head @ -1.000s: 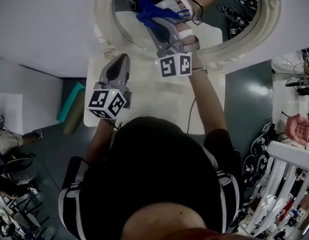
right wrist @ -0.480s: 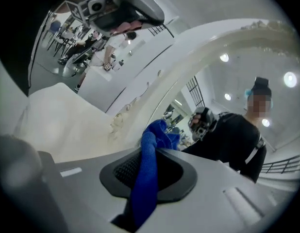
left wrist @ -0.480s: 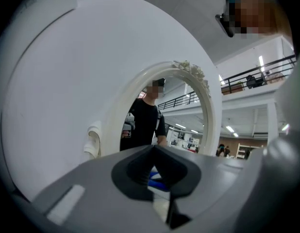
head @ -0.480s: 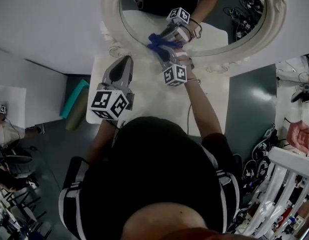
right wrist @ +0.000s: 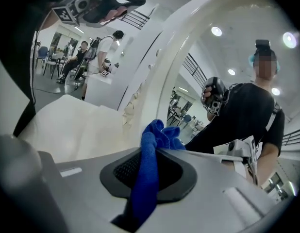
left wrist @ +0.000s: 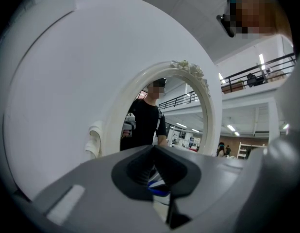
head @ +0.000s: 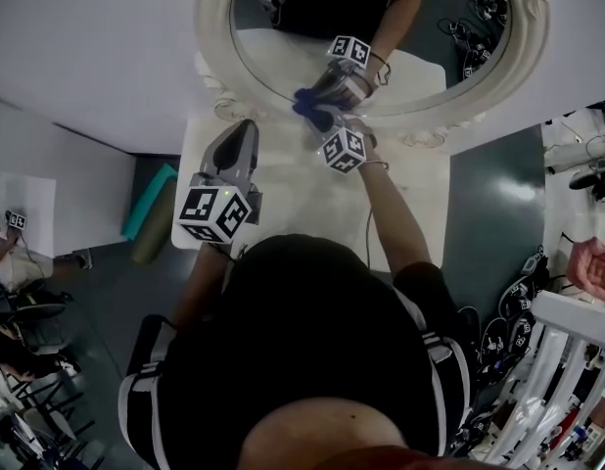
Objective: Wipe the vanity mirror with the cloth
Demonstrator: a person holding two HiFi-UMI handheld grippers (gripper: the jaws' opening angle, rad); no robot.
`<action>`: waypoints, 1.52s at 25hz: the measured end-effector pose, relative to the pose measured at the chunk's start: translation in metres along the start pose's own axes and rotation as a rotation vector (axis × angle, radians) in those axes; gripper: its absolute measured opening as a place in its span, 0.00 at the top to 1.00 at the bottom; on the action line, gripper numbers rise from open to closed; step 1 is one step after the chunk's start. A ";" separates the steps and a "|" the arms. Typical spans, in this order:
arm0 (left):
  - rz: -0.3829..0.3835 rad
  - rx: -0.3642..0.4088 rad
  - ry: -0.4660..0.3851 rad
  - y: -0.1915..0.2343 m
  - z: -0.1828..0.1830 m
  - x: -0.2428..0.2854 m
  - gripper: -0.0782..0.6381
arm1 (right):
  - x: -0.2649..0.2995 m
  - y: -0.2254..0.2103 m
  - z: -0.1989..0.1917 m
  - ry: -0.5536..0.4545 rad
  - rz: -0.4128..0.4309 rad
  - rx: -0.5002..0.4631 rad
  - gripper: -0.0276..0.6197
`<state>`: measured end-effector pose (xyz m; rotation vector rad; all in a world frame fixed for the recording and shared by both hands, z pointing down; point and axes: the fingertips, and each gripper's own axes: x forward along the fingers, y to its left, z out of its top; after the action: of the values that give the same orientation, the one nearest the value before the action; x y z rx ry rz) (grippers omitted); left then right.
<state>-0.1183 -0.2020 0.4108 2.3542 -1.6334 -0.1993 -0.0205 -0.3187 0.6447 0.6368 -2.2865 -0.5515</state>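
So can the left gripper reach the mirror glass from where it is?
Probably yes: the left gripper points at the mirror with nothing between them, and the right gripper with the cloth is off to its right.

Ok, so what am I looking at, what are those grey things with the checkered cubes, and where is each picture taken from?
No robot: a person holds a two-jaw gripper in each hand; the cubes are part of them. The head view looks down from their head; the other two come from cameras on the grippers. The right gripper is shut on a blue cloth, against the glass of the oval mirror. The left gripper is shut, holding nothing, over the white table.
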 end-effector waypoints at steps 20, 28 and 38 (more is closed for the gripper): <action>-0.068 0.015 -0.003 -0.026 -0.003 0.003 0.87 | -0.296 -0.183 0.107 -0.879 -0.899 0.538 0.86; -0.073 0.017 -0.006 -0.032 -0.001 0.000 0.87 | -0.365 -0.260 0.062 -0.868 -1.152 0.720 0.86; -0.064 0.010 0.001 -0.026 -0.003 0.004 0.87 | -0.373 -0.307 0.119 -0.839 -1.126 0.572 0.86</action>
<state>-0.0929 -0.1966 0.4063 2.4156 -1.5638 -0.2034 0.2221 -0.3211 0.2097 2.4108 -2.6529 -0.7399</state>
